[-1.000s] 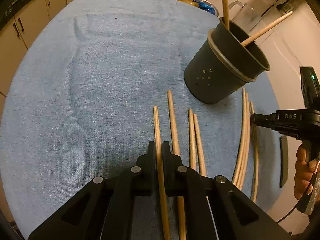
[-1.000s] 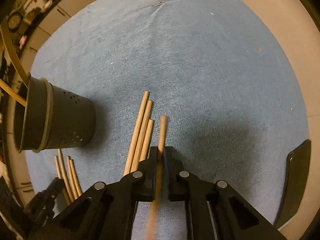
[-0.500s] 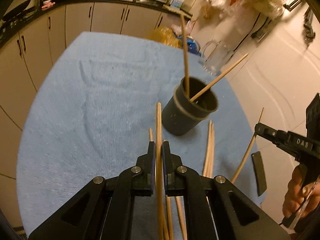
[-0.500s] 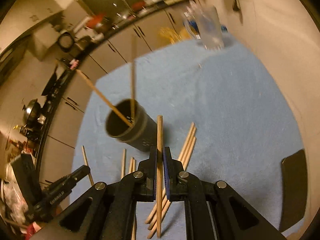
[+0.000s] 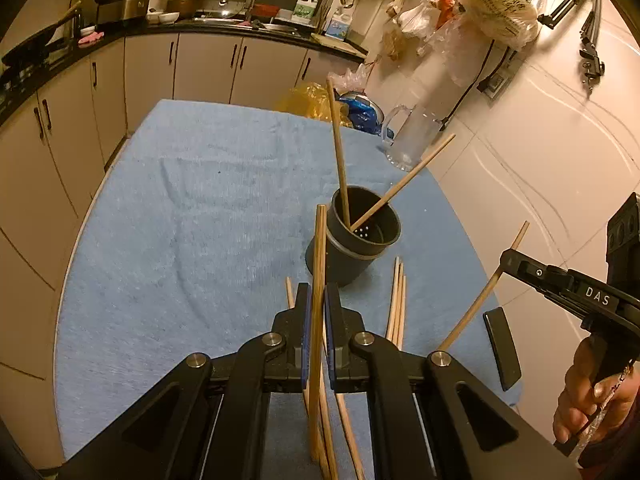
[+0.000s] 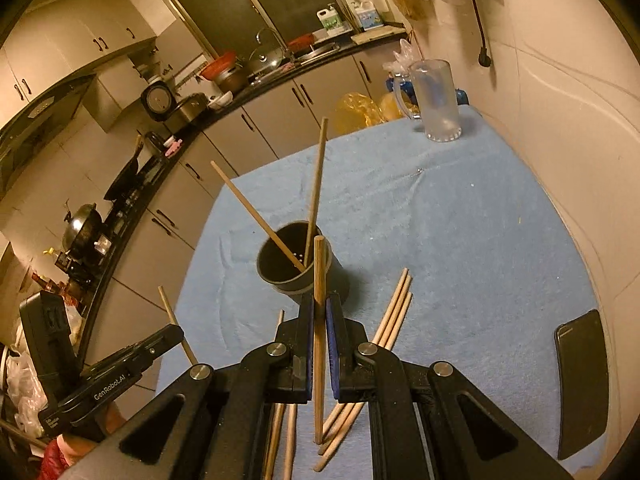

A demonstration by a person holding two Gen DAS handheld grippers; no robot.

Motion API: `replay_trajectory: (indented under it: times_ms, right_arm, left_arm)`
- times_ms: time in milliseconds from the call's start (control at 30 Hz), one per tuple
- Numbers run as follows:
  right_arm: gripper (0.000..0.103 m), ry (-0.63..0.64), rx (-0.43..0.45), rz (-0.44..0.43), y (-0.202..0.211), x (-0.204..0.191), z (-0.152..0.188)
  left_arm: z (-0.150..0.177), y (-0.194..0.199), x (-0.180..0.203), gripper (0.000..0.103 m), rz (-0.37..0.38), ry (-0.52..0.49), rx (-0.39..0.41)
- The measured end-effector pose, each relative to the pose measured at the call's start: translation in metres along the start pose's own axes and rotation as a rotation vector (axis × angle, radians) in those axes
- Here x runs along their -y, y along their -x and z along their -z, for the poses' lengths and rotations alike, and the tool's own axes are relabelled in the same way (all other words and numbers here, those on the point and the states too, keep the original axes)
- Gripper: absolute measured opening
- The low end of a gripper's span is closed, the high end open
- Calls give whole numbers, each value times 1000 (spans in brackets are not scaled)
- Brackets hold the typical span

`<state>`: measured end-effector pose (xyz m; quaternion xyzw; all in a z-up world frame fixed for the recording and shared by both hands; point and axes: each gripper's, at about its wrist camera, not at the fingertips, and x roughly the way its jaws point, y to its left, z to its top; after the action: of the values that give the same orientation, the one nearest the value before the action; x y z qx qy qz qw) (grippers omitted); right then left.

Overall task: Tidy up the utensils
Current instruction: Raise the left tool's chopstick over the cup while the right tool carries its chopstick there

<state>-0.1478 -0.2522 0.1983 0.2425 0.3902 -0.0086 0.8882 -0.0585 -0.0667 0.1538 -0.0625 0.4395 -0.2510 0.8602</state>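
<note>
Both grippers have risen off the blue towel-covered table (image 5: 200,220) since the earlier frames, each carrying one chopstick, and the views now tilt up to show the kitchen counter.

Near: left gripper (image 5: 315,312) is clamped on a long pale wooden chopstick (image 5: 318,264), held roughly mid-length, tip pointing up and away. Right gripper (image 6: 319,320) is clamped likewise on a second wooden chopstick (image 6: 319,276). Below them, loose wooden chopsticks (image 6: 394,308) lie on the towel in small bunches, just beside the holder. A black phone (image 6: 580,384) lies near the table's right edge.

Middle: black perforated cylindrical utensil holder (image 5: 354,248) stands upright and holds two chopsticks already (image 5: 338,152), leaning apart.

Far: clear glass mug (image 6: 436,100) at the back edge, well apart from the holder.

Step in hand, as judged: drop both held sticks into the holder. To do it well:
- bring one gripper over the rim at a time, since both arriving together risks a clash;
- tip the stick's lower end down into the mouth, clear of the leaning pair;
- release only once the lower end is well inside, so the stick cannot tip out or knock the holder over.
</note>
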Motion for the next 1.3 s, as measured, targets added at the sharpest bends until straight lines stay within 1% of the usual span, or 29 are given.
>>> replay_trajectory:
  times_ms: [500, 1300]
  right_arm:
    - [6, -2, 68, -14, 21, -10, -8]
    - [6, -39, 123, -41, 46, -5, -36]
  left_arm:
    - [-9, 24, 1, 6, 7, -24, 43]
    - [-32, 31, 8, 6, -7, -52, 72]
